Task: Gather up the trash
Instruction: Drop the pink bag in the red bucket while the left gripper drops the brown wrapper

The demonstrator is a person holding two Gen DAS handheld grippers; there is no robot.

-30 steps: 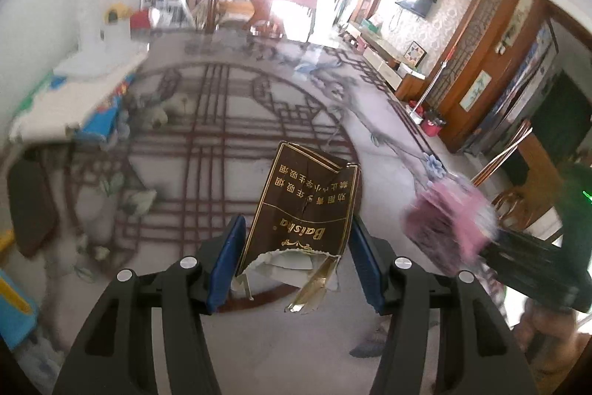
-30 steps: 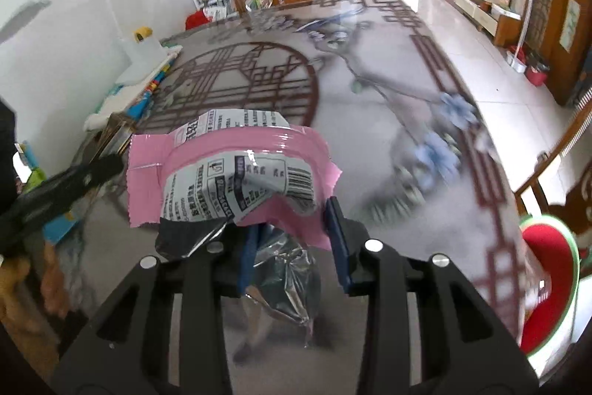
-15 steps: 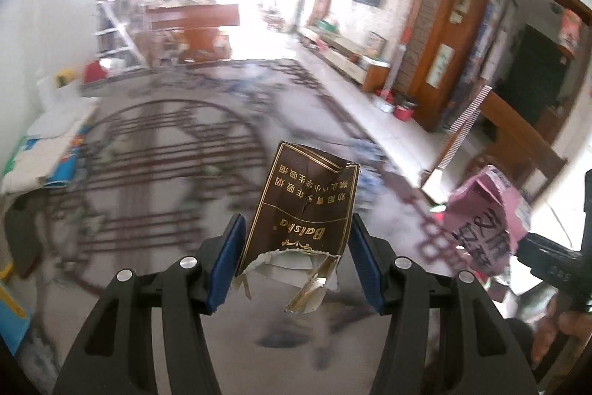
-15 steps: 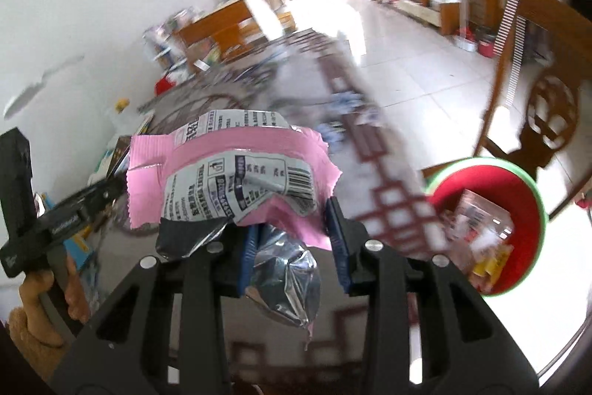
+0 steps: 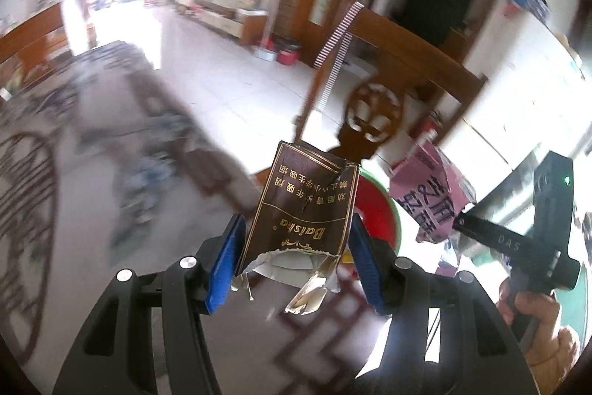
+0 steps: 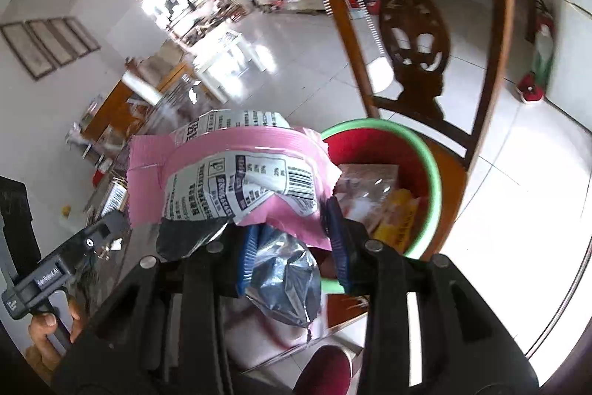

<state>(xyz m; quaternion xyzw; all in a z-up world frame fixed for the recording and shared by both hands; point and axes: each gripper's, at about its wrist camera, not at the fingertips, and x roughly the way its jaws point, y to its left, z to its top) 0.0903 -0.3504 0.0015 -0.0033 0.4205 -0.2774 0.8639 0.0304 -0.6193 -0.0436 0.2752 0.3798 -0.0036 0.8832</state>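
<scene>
Above the red bin point(image 6: 425, 150) w/ green rim: right gripper point(image 6: 292, 239) pinches pink wrapper point(image 6: 236, 184), light, crinkly, slippery foil. Left gripper point(image 5: 296, 254) clamps torn brown carton point(image 5: 303, 210) by its sides; stiff-ish, crushable.

Count: 2 grippers – left gripper point(image 5: 296, 247), right gripper point(image 6: 292, 243). 1 brown cigarette pack point(image 5: 303, 210), 1 pink wrapper point(image 6: 236, 180), 1 red basin point(image 6: 425, 165) w/ green rim, at 2 o'clock of wrapper. 1 wooden chair point(image 6: 414, 36). Items inside basin: can't tell.
</scene>
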